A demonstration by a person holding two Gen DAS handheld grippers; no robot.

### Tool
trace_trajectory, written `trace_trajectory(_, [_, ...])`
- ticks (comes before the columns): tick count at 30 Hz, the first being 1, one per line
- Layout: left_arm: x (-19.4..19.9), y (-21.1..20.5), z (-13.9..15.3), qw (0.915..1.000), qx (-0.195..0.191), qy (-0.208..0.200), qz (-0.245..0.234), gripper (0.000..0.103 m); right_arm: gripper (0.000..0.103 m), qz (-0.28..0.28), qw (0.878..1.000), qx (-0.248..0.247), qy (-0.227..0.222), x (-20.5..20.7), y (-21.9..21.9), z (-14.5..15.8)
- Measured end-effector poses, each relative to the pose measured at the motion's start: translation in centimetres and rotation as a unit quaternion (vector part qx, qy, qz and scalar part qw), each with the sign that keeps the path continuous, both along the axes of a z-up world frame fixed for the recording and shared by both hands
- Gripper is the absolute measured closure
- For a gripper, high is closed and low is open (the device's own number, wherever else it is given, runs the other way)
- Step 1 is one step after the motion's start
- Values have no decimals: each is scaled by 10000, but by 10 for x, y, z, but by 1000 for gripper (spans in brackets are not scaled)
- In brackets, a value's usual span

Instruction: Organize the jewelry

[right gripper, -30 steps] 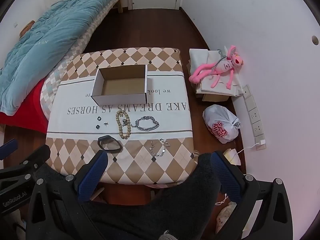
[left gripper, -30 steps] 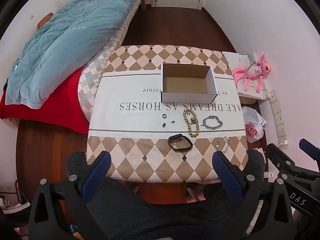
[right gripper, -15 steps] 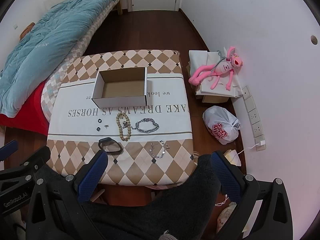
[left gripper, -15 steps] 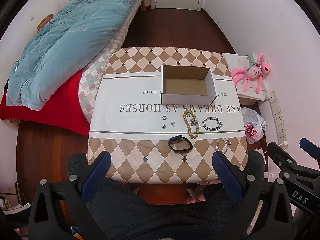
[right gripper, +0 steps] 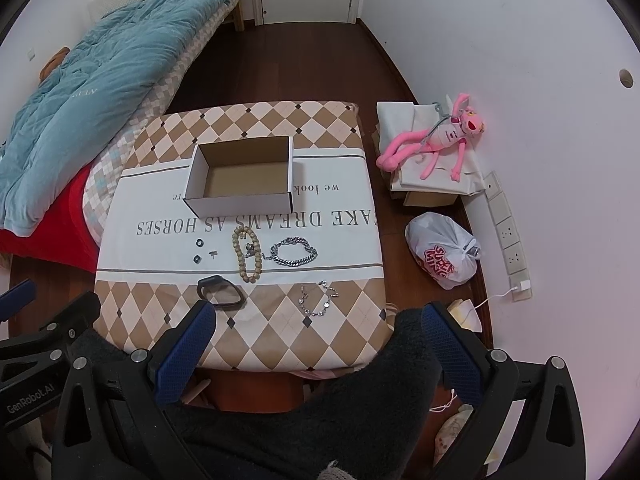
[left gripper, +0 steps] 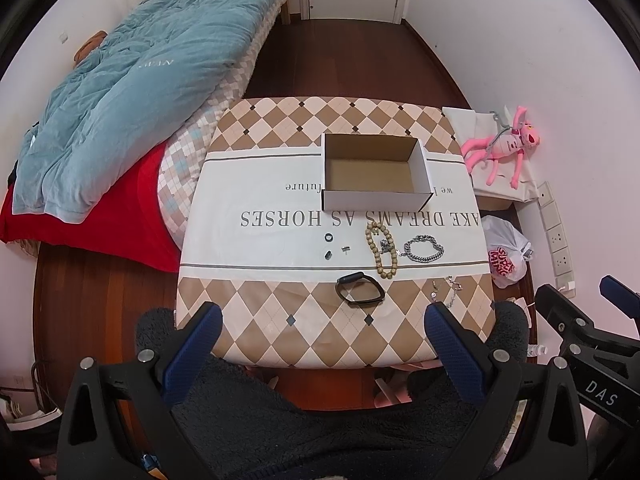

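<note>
I hold my left tongs point(left gripper: 320, 322) and right tongs point(right gripper: 316, 322) released, gripping nothing, above my lap at the near edge of the counter point(left gripper: 256, 320). Closest on its checkered cloth lie a black band point(left gripper: 360, 289) and, toward the near right corner, a thin silver chain point(right gripper: 318, 300). Farther in, across the middle, sit two small rings point(left gripper: 328, 245), a wooden bead bracelet point(left gripper: 382, 249) and a chunky silver bracelet point(left gripper: 424, 249), with the open cardboard box point(left gripper: 374, 200) beyond them toward the far edge.
</note>
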State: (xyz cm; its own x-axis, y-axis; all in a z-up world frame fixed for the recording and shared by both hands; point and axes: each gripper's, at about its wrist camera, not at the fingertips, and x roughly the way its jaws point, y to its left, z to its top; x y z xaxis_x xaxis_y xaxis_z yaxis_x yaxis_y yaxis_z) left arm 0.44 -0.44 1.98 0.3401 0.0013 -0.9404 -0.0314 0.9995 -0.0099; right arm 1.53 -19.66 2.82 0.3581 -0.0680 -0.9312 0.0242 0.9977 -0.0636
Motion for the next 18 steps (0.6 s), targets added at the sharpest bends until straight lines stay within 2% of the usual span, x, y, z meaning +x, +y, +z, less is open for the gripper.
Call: trace_trajectory(18, [3,-2,6,10000,4,-27,-12,0,0,-15,10000,13,-21,-2,-2,0])
